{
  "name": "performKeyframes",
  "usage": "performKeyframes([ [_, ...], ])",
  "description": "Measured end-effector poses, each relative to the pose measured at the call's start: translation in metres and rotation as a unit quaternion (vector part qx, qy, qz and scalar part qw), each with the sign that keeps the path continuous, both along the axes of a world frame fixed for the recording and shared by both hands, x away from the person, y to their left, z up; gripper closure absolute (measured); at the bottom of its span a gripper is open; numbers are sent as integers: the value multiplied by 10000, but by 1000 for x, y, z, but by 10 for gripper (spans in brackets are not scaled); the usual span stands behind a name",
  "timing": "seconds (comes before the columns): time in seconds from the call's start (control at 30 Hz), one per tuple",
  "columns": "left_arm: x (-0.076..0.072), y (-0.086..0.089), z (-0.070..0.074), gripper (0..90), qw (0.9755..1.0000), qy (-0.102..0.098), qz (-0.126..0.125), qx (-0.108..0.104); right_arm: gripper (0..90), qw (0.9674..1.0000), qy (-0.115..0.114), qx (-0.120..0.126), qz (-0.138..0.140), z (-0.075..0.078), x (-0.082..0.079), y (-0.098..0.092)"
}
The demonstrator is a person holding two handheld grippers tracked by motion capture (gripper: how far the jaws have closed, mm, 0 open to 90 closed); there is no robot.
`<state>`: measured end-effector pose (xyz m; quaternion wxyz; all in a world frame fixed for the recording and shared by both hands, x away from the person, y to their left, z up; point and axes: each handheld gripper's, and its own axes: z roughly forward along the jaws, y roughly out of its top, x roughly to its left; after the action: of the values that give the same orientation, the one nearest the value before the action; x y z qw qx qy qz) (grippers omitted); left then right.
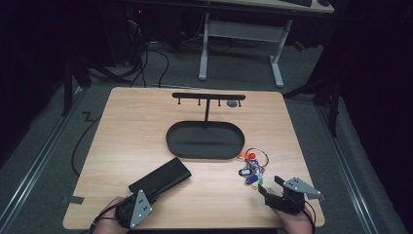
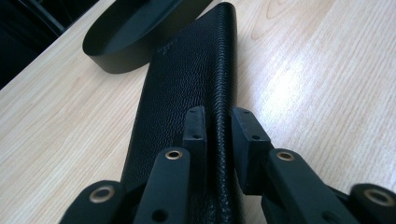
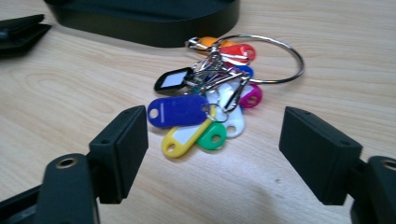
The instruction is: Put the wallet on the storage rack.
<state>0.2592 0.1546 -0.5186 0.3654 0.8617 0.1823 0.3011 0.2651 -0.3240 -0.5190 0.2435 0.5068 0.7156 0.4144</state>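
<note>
A: Left gripper (image 2: 218,122) is clamped on the edge of the black wallet (image 2: 187,93); the pads are seen pressed to either side of its folded spine. The wallet is lying near the front left of the table (image 1: 126,126), its far end pointing at the black oval tray (image 1: 205,140).

B: Right gripper (image 3: 212,149)?

A: Jaws stand wide apart, nothing between them. The bunch of key tags (image 3: 205,100) on its metal ring (image 3: 275,58) is lying just ahead of it, beside the tray's right end.

B: Risks?

A: The wallet is pinched only at one end, along a thin edge. If lifted, it could be swung down or slipped out of the pads, since the leather looks smooth-grained. It might also be knocked against the tray wall. For the keys: the tags are fanned loose, so one tag could be caught alone and the rest left dangling or dragged.

B: Surface and room?

A: Light wood-grain tabletop, glare patch in the left gripper view. A hook stand (image 1: 208,97) is fixed at the tray's back; something small and grey by its right end, possibly hung there, too small to be told. Room is dark: grey floor, cables, white desk legs (image 1: 241,48) behind.
</note>
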Motion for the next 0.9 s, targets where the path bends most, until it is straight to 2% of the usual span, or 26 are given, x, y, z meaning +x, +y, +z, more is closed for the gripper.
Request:
performKeyframes([
  [0.17,0,3,5,782,9998,67,69,-172,182,10000,3,-3,-90,1,0,-1],
  [0.27,0,5,8,788,9994,73,103,-315,182,10000,-17,-9,-38,0,0,0],
  [0.37,-1,7,11,795,9993,16,126,-354,191,10000,2,17,38,-1,0,1],
  [0.5,-1,11,14,799,9985,50,162,-526,195,10000,19,44,26,-2,0,1],
  [0.63,0,16,18,803,9966,142,188,-785,201,9999,42,121,4,-3,1,-1],
  [0.67,0,16,18,803,9966,142,188,-785,202,9999,38,123,6,-3,1,-1],
  [0.9,3,22,21,805,9925,333,235,-1155,210,9999,47,155,-1,-3,1,-2],
])
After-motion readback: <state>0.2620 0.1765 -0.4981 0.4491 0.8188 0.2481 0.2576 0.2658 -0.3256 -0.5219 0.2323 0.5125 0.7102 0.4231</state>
